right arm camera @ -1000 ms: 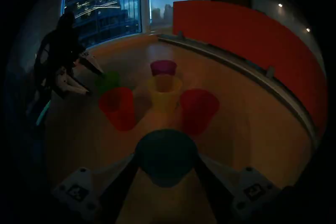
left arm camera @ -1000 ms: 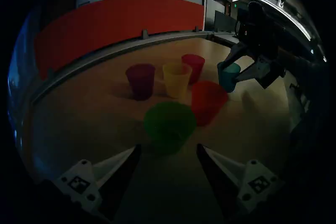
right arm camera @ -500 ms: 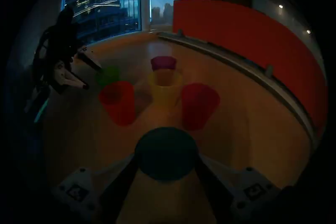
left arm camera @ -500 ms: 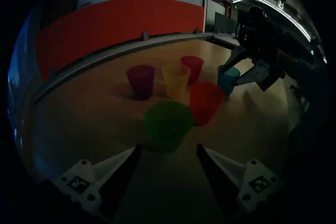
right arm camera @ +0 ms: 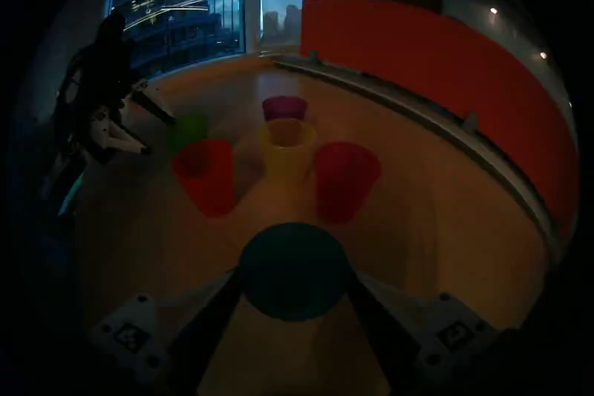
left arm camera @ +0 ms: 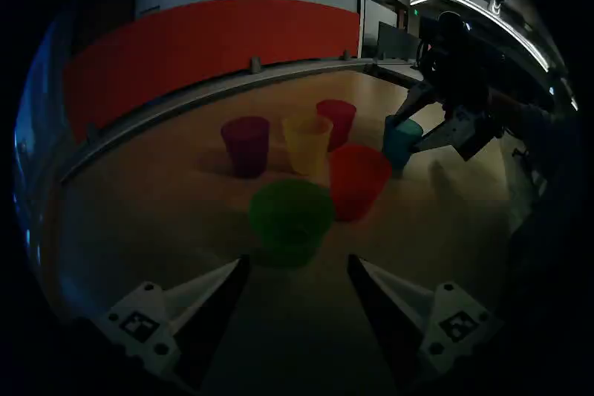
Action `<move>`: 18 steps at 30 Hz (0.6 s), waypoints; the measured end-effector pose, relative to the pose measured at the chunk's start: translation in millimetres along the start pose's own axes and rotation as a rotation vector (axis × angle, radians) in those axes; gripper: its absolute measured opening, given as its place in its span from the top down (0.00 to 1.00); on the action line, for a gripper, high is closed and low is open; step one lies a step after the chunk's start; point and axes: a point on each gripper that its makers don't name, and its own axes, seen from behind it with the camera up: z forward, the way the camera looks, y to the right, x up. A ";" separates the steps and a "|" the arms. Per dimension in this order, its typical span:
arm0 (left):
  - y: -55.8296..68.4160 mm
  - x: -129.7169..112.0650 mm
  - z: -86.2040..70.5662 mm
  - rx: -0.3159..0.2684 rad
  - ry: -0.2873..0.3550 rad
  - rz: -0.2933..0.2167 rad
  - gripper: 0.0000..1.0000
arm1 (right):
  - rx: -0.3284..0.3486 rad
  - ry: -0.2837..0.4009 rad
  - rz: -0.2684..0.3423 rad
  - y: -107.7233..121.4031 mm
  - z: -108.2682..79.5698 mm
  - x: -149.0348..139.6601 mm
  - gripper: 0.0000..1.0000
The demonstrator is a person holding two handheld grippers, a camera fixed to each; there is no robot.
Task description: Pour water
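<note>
Several plastic cups stand grouped on a wooden table (left arm camera: 148, 195). In the left gripper view the green cup (left arm camera: 291, 219) is nearest, then the red cup (left arm camera: 358, 180), yellow cup (left arm camera: 306, 143), purple cup (left arm camera: 246, 145) and crimson cup (left arm camera: 335, 121). My left gripper (left arm camera: 297, 266) is open just short of the green cup. My right gripper (right arm camera: 295, 277) is shut on a teal cup (right arm camera: 295, 270), its fingers on both sides. From the left gripper view that teal cup (left arm camera: 402, 142) is low, right of the red cup; whether it touches the table I cannot tell.
A red partition (left arm camera: 208, 47) on a rail runs along the table's far edge. Windows (right arm camera: 193, 10) with city buildings lie behind the person's dark figure (right arm camera: 96, 99). Bare tabletop (right arm camera: 460, 232) spreads to the right of the cups in the right gripper view.
The teal cup has sunk slightly in the right gripper and now shows its round rim instead of its tapered side. The left gripper has shifted a little; the cups sit slightly further left.
</note>
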 end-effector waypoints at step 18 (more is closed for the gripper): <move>-2.4 -1.2 -23.9 0.063 0.042 -0.032 0.02 | -0.069 0.011 0.023 5.6 -37.1 -29.3 0.01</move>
